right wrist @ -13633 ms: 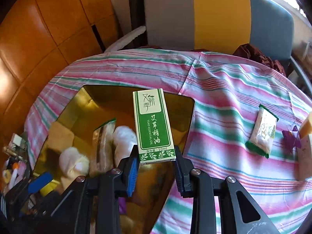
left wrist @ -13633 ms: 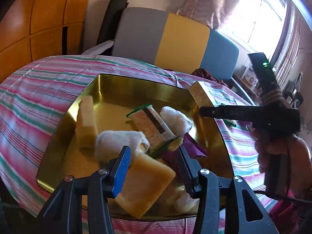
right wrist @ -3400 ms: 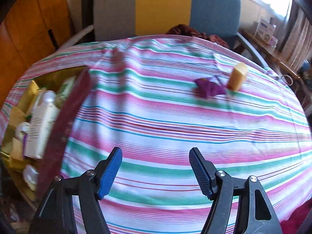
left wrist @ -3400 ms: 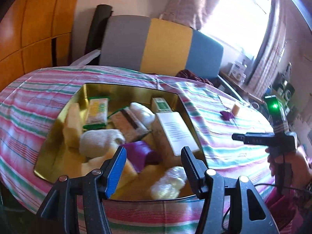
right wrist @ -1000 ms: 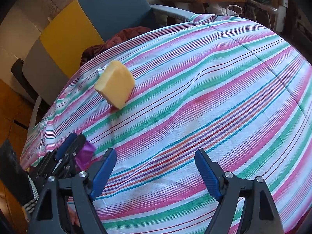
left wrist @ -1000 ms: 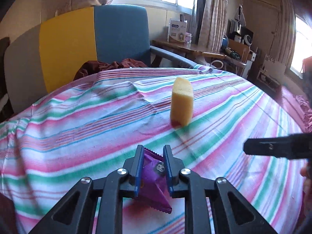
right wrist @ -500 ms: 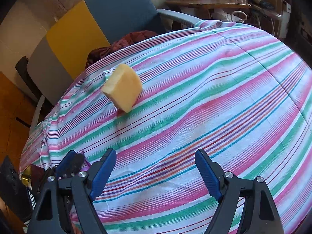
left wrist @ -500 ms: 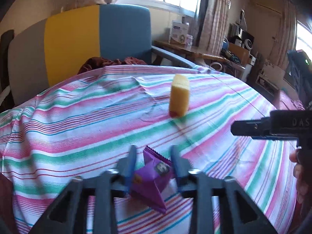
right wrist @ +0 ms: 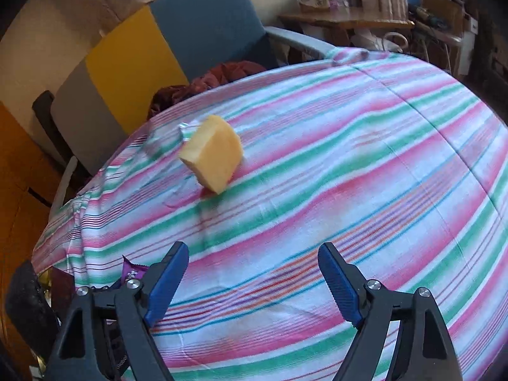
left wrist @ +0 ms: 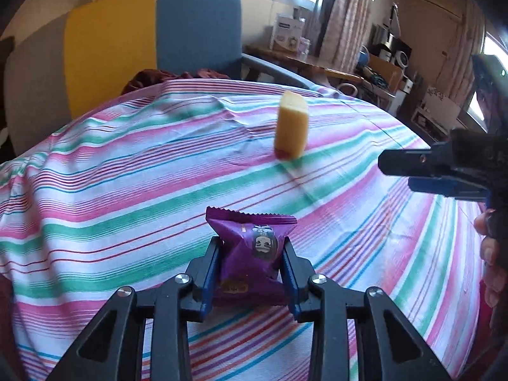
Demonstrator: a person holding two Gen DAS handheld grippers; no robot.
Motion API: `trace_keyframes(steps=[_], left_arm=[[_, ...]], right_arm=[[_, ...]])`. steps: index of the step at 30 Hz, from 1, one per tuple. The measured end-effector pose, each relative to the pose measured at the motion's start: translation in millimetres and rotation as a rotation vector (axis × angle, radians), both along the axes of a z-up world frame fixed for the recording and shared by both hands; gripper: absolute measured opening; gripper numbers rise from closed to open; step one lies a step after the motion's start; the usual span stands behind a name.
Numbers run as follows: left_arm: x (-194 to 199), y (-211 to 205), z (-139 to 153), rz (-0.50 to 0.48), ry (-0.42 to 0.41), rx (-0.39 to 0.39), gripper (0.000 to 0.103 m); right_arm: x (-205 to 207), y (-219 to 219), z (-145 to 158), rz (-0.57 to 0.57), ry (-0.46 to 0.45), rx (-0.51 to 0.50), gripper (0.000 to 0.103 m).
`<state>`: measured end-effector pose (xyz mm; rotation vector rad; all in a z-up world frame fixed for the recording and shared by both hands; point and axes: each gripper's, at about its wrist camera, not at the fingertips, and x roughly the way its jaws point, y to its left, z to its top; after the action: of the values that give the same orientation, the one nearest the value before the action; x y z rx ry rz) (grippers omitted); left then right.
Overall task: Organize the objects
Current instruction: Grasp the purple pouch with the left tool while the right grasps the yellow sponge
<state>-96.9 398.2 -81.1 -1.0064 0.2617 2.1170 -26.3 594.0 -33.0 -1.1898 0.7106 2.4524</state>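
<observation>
My left gripper (left wrist: 250,254) is shut on a purple snack packet (left wrist: 250,254) and holds it above the striped tablecloth (left wrist: 127,190). A yellow sponge block (left wrist: 291,130) stands upright on the cloth further ahead. In the right wrist view the same sponge (right wrist: 212,155) sits ahead and to the left of my right gripper (right wrist: 254,273), which is open and empty over the cloth. The purple packet (right wrist: 133,273) shows at the lower left there. The right gripper (left wrist: 428,171) also shows at the right edge of the left wrist view.
A grey, yellow and blue chair (left wrist: 127,38) stands behind the table with a dark red cloth (left wrist: 171,76) on its seat. A cluttered desk and shelves (left wrist: 365,60) stand by the window. The edge of the gold tin (right wrist: 44,276) peeks in at the far left.
My left gripper has lifted and pulled back with the purple packet gripped. The right gripper has moved a little closer to the yellow sponge, still open.
</observation>
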Motion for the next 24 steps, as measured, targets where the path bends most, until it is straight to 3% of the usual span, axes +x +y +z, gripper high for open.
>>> trace_keyframes(steps=[8, 17, 18, 21, 24], left_arm=[[-3, -8, 0, 0.034, 0.009, 0.028, 0.035], [-10, -14, -4, 0.056, -0.016, 0.074, 0.035], [-10, -14, -4, 0.056, -0.016, 0.077, 0.035], [-10, -14, -6, 0.054, -0.018, 0.080, 0.035], [-10, -14, -6, 0.054, -0.018, 0.082, 0.035]], right_arm=[[-76, -12, 18, 0.053, 0.000, 0.108, 0.084], [-143, -6, -11, 0.026, -0.116, 0.142, 0.083], [-145, -4, -16, 0.018, -0.134, 0.146, 0.081], [-140, 8, -30, 0.014, -0.141, 0.086, 0.056], [-122, 17, -36, 0.003, -0.077, -0.019, 0.044]])
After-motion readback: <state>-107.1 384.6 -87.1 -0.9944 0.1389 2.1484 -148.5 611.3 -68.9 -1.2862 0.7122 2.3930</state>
